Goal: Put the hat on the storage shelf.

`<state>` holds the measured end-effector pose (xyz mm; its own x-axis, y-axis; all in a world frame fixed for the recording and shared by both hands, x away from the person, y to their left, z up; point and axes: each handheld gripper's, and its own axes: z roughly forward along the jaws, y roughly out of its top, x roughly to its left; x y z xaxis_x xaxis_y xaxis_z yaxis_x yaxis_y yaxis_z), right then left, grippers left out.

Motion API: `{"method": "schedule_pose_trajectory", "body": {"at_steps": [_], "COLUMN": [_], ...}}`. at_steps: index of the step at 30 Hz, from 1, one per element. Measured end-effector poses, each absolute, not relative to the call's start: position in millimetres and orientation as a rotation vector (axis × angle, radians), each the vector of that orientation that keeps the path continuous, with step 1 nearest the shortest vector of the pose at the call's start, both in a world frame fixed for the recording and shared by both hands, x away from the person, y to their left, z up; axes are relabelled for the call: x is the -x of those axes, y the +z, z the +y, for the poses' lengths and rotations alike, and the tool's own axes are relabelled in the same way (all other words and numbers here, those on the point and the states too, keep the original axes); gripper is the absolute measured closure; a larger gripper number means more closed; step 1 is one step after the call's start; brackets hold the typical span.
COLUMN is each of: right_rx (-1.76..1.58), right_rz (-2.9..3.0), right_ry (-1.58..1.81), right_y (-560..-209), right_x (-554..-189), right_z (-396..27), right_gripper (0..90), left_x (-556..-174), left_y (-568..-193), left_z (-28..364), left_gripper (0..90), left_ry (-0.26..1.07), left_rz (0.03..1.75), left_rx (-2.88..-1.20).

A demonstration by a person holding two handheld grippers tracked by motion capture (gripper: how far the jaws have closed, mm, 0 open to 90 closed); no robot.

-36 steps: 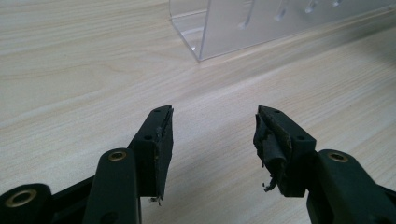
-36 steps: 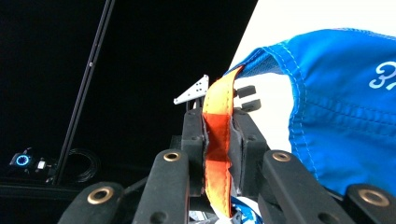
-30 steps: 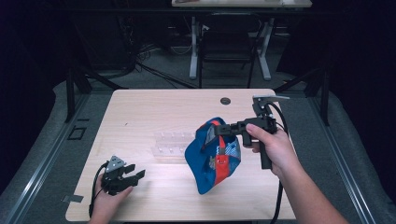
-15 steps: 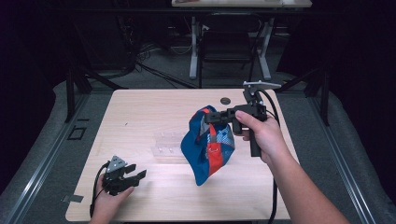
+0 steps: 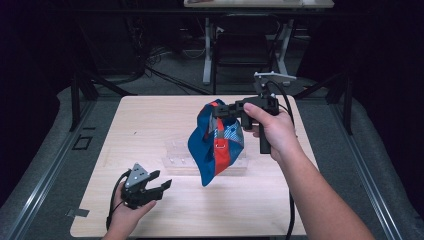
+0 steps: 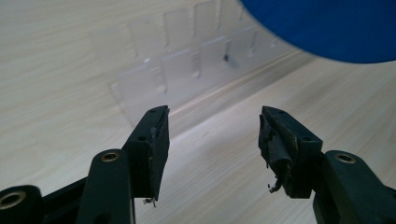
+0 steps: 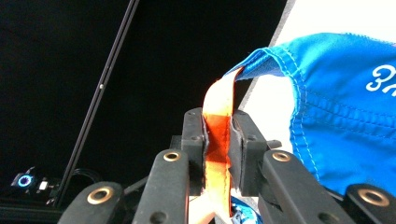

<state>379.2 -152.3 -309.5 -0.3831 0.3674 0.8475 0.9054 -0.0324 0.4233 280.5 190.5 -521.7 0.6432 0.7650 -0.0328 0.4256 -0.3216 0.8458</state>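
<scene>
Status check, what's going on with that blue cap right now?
Right gripper clamped on blue cap by its orange strap, held above table. Left gripper open, empty. Clear rack lies under cap.

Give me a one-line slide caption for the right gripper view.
Right tongs clamp the orange strap of a blue cloth bag, lifted above the table.

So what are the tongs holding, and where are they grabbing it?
The right tongs pinch the orange strap of the blue bag, which hangs above the table. The left tongs are open and hold nothing.
</scene>
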Motion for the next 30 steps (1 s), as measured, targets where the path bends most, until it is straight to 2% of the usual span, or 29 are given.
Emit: {"method": "schedule_pose_trajectory", "body": {"at_steps": [12, 18, 24, 26, 27, 28, 30], "right_rx": [1.373, 1.398, 1.407, 1.403, 1.403, 1.405, 1.403], "right_rz": [-1.745, -1.734, -1.727, -1.736, -1.736, -1.735, -1.731], "right_ry": [-1.435, -1.452, -1.464, -1.457, -1.457, -1.455, -1.455], "right_y": [-306.3, -304.8, -303.5, -303.8, -303.8, -304.5, -305.4], "right_x": [-391.8, -397.0, -399.0, -399.0, -399.0, -398.7, -398.2], "right_z": [-149.4, -148.6, -147.3, -147.7, -147.7, -147.7, -147.7], "right_gripper": [77.6, 77.6, 77.6, 77.6, 77.6, 77.6, 77.6], "left_x": [-276.3, -274.4, -273.9, -276.8, -276.8, -278.1, -280.5], "left_y": [-486.8, -474.6, -470.6, -472.2, -472.2, -472.3, -472.4], "left_z": [130.0, 103.6, 84.8, 80.9, 80.9, 81.0, 82.3], "left_gripper": [43.8, 46.8, 55.6, 61.5, 67.4, 67.4, 73.4], "left_ry": [0.463, 0.489, 0.558, 0.61, 0.61, 0.619, 0.623], "left_rz": [0.735, 0.657, 0.625, 0.638, 0.638, 0.644, 0.656], "left_rx": [-1.964, -1.99, -2.022, -2.047, -2.047, -2.052, -2.054]}}
